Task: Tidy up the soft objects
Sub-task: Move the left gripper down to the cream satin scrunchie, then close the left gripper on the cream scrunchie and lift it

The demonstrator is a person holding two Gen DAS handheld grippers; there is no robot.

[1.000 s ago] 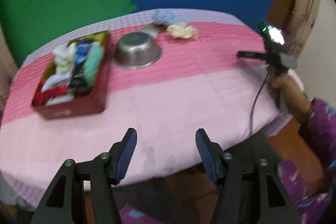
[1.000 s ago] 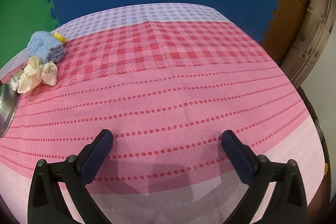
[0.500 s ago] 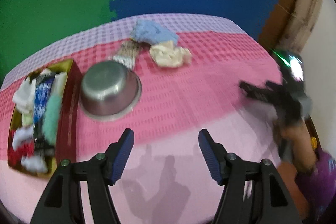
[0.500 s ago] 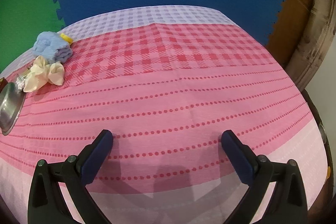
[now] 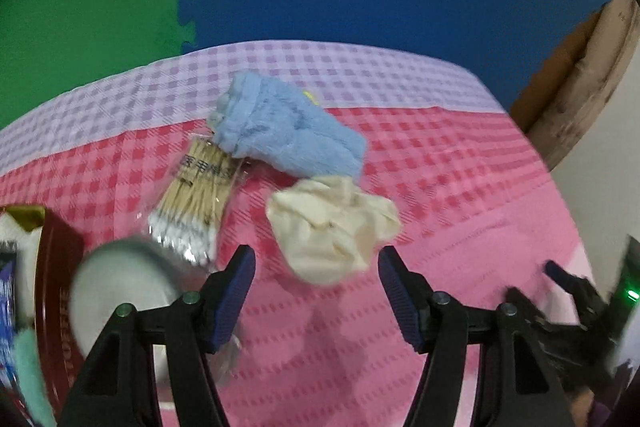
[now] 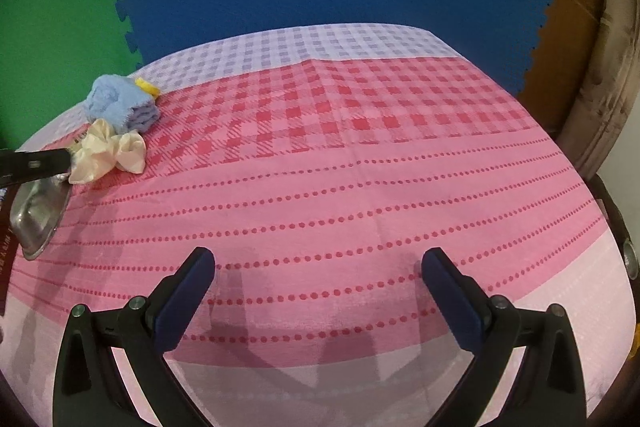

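Pink checked tablecloth (image 6: 360,187) covers the table before blue and green foam mats. Left gripper (image 5: 314,285), jaws apart and empty, hovers just short of the cream scrunchie (image 5: 332,227); a blue towel (image 5: 288,135) lies behind it. Right gripper (image 6: 318,285) hangs wide open over bare cloth.

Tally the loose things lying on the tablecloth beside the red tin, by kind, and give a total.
Soft cloth items: 2 (blue towel, cream cloth)
Cotton swab packs: 1
Steel bowls: 1
Total: 4
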